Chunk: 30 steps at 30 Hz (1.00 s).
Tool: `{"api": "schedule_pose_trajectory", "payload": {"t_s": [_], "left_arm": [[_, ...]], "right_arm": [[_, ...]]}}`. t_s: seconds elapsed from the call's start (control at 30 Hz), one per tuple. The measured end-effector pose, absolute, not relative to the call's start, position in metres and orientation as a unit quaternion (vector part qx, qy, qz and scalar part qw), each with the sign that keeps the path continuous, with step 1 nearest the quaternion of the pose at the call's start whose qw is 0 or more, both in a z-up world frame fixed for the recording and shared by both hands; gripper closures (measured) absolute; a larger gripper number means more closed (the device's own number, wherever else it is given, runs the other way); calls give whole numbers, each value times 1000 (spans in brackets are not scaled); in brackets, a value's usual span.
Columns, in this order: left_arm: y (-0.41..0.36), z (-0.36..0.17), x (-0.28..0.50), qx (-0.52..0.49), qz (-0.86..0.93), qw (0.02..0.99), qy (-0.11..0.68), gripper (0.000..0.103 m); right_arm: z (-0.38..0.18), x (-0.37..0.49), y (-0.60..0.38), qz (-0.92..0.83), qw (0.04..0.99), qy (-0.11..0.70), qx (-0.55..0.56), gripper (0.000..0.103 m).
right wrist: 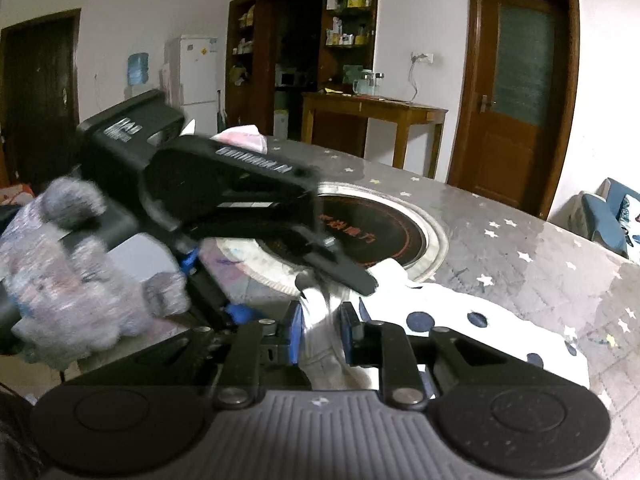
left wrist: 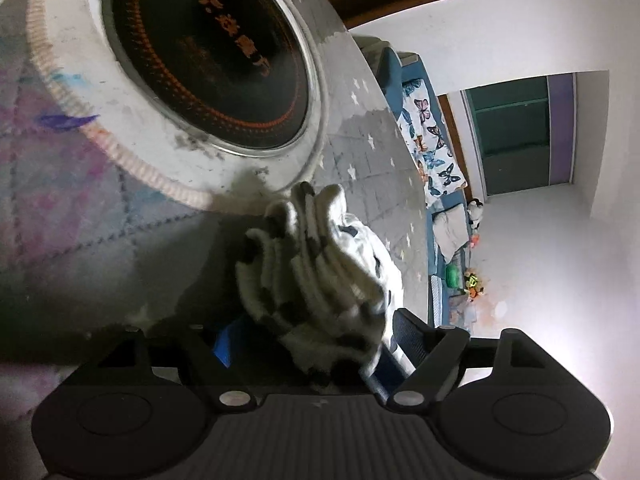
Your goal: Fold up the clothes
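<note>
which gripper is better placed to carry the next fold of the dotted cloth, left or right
Right, probably. The right gripper is pinched on a bunched part of the white dotted cloth, so it can pull right away. The left gripper has wide jaws with gathered cloth loose between them and would need to close first.

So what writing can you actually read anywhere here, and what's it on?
Nothing reads cleanly enough to quote.
Orange characters on the black cooktop: Chinese, too blurred to make out.
White lettering on the left gripper: motion-blurred, unreadable.
Blue label on the fridge: too small.
</note>
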<state>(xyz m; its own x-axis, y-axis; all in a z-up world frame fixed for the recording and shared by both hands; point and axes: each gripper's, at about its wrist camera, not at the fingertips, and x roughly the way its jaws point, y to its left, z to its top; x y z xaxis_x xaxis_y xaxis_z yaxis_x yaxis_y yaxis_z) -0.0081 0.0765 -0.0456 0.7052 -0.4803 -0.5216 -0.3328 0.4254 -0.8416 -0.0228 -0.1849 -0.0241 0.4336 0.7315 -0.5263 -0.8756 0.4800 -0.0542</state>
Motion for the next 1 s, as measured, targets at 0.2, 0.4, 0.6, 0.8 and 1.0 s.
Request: {"api": "schedule_pose_trajectory", "payload": {"t_s": [0.2, 0.4, 0.6, 0.8, 1.0], "left_arm": [[76, -45, 8, -522, -49, 760, 383, 38], [77, -49, 14, -507, -52, 767, 389, 72], [78, -48, 14, -491, -58, 780, 384, 75], [83, -50, 9, -490, -59, 780, 384, 75], [83, -49, 11, -486, -55, 785, 380, 75]], "right_arm": [[-31, -28, -186, 489, 826, 231, -156, 85], [-36, -31, -188, 492, 822, 238, -159, 84], [-31, -21, -205, 488, 827, 258, -110, 82], [-26, 18, -235, 439, 849, 288, -64, 80], [-38, 78, -253, 357, 874, 320, -74, 80]]}}
